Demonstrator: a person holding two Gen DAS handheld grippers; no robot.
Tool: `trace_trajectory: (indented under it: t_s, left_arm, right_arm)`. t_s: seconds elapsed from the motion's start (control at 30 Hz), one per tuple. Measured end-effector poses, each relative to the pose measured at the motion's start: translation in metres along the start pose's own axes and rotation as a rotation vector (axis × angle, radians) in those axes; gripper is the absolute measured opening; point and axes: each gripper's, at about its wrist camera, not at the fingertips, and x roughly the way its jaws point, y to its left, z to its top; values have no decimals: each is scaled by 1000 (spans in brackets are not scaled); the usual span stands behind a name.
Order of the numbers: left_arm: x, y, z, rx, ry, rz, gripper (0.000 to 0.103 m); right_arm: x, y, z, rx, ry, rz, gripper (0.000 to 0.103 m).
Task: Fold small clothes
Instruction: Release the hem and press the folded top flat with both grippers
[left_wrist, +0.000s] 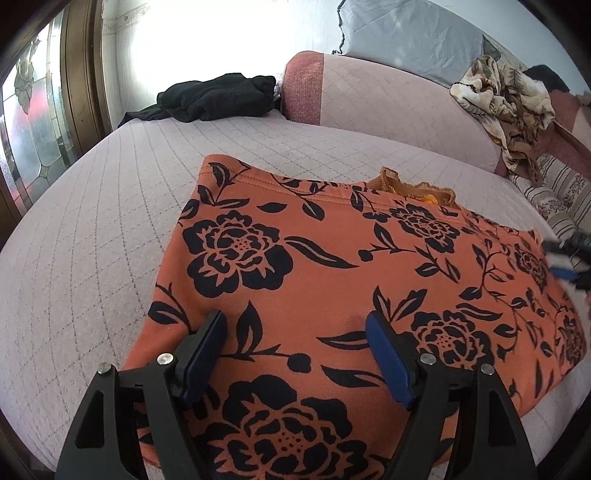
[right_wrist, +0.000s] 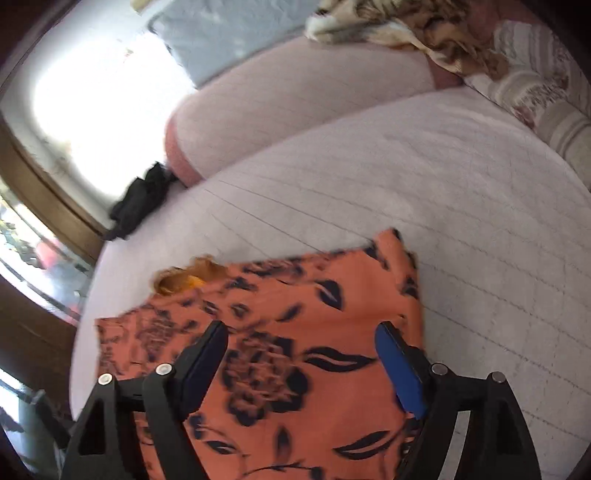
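An orange garment (left_wrist: 325, 280) printed with black flowers lies folded flat on the pale quilted bed cover (left_wrist: 92, 236). A ribbed orange collar (left_wrist: 413, 188) pokes out at its far edge. My left gripper (left_wrist: 295, 328) hovers open over the garment's near left part, with nothing pinched between its blue pads. In the right wrist view the same garment (right_wrist: 295, 332) lies under my right gripper (right_wrist: 301, 338), which is open above the cloth near its right edge; the collar (right_wrist: 184, 280) shows at the far left. The right gripper's tip (left_wrist: 569, 258) appears blurred at the right edge of the left wrist view.
A black garment (left_wrist: 218, 98) lies crumpled at the far side of the bed by the bright window. A pink bolster (left_wrist: 388, 107) runs along the back, a grey pillow (left_wrist: 413, 33) behind it. A patterned brown cloth (left_wrist: 506, 110) is heaped at far right.
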Motion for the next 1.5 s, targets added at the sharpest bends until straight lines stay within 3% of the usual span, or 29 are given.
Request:
trace_trajectory:
  t_s: [0.07,0.1,0.17,0.2,0.27,0.3,0.37,0.43,0.5,0.6,0.63,0.67,0.77,0.87,0.97,1.03,1.13,1.23,1.33,1.5]
  left_arm:
    - [-24,10,2,-42,-48,-50,78]
    - [-34,14,3,-49,-72,-67,78]
    - [-43,20,1,-62,-66,-99,78]
    - [-39,22,-3,-75,-32,-114,78]
    - [-9,21,-14,-70,135,-124,78]
    - [-3,18,-18,-32,139,-99,78]
    - [-16,4,-17,27,102,-76,78]
    - [-30,3,-13,1,77,-181,78]
    - [-50,9,-4,-18,6,-205,78]
    - [-67,38,18,-76,-68,-219,78]
    - [-64,51,28,-106,-66,-227,78]
    - [-57,63,38,-130,-55,-223,78]
    - [-14,91,71,-154,23,-196,77]
    - [41,98,96,-119,149,-151,55]
    - [99,96,110,-49,262,-62,42]
    - [114,99,124,-63,232,-44,43]
    - [112,97,144,-53,176,94,38]
    - [90,103,143,-114,144,52,38]
    - [44,92,128,-91,70,42,39]
    - [-35,56,81,-64,-53,-37,74]
  right_arm:
    - [12,-34,-7,163,41,-71,81]
    - [5,-41,-10,199,6,-28,81]
    - [-14,-33,-14,157,-39,-38,82]
    - [-25,-25,-15,118,-66,-36,82]
    - [-47,-7,-20,52,-125,-7,82]
    - [-55,3,-24,17,-149,-4,82]
    - [-62,22,-31,-42,-160,21,82]
    - [-64,38,-40,-113,-156,44,82]
    - [-52,47,-51,-172,-98,71,83]
    - [-11,20,-67,-89,53,13,83]
    - [-9,11,-70,-58,27,31,83]
    - [-14,10,-71,-54,-9,49,83]
    - [-12,15,-75,-106,-7,21,84]
    - [-11,22,-78,-147,-21,10,86]
    - [-14,18,-78,-132,-31,31,87]
    - [-17,14,-76,-109,-30,54,86]
    - [-17,12,-75,-98,-34,72,86]
    - [-18,11,-76,-105,-39,75,87]
    - [-20,7,-76,-78,-45,100,86]
    - [-40,-10,-77,69,-75,162,86]
